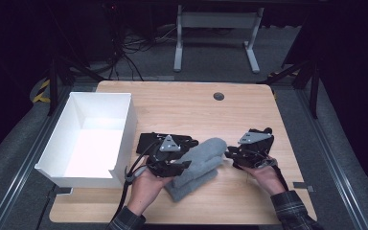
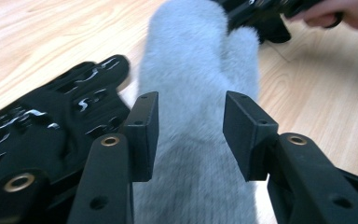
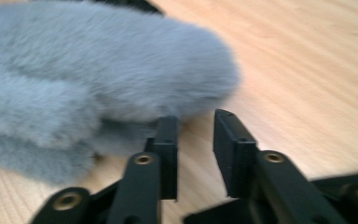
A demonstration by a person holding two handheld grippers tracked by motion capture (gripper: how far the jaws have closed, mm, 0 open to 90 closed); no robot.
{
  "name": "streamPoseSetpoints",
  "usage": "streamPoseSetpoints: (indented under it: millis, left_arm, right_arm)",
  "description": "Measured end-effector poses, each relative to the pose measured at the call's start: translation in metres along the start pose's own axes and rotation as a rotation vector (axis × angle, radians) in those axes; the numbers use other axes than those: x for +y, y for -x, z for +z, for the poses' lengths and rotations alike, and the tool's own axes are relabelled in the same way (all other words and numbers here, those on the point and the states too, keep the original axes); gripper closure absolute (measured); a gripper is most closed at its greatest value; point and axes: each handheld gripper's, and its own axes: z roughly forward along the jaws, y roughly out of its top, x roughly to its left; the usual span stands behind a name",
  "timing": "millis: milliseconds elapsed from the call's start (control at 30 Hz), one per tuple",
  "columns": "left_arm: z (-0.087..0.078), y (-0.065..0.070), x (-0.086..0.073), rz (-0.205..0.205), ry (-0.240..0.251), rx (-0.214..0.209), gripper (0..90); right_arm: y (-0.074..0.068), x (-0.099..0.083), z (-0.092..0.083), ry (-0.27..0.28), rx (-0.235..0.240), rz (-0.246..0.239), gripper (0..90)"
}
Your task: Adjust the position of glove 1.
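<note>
Grey fuzzy mitten lies flat on the wooden table, front-centre, between the two hands. It looks like two layers stacked, though whether that is a pair or one folded mitten can't be told.

Left gripper sits at the mitten's left end, held by the person's left hand. In the left gripper view its jaws are apart and straddle the mitten: fabric runs up between the pads, with a visible gap on each side, so nothing is clamped.

Right gripper is at the mitten's right tip, held by the right hand. In the right gripper view the jaws stand apart with only bare table between them; the mitten's rounded end sits just beyond and to the left of the left-hand pad. Whether that pad touches the fur can't be told, as the frame is blurred there. No grip.

Black glove lies on the table just beside the mitten, partly under the left gripper; in the left gripper view it shows as glossy black fingers left of the jaws.

White open box stands at the table's left edge, near the left gripper but apart from it.
</note>
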Motion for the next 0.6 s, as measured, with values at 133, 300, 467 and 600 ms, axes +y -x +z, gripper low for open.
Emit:
streamPoseSetpoints:
  millis: [133,300,467,600]
  left_arm:
    - [-0.003,-0.008,-0.008,-0.014,-0.005,0.022,50.9]
    - [-0.003,-0.012,-0.017,-0.032,-0.011,0.018,42.9]
    - [0.004,-0.012,-0.026,-0.032,-0.031,0.019,35.8]
    - [0.012,-0.012,-0.031,-0.023,-0.051,0.017,35.0]
  right_arm:
    - [0.014,0.006,-0.01,0.056,-0.007,0.046,62.0]
    - [0.023,0.022,-0.008,0.126,0.024,0.104,53.0]
    - [0.023,0.029,0.019,0.083,0.084,0.144,46.7]
    - [0.02,0.025,0.032,0.004,0.092,0.134,46.2]
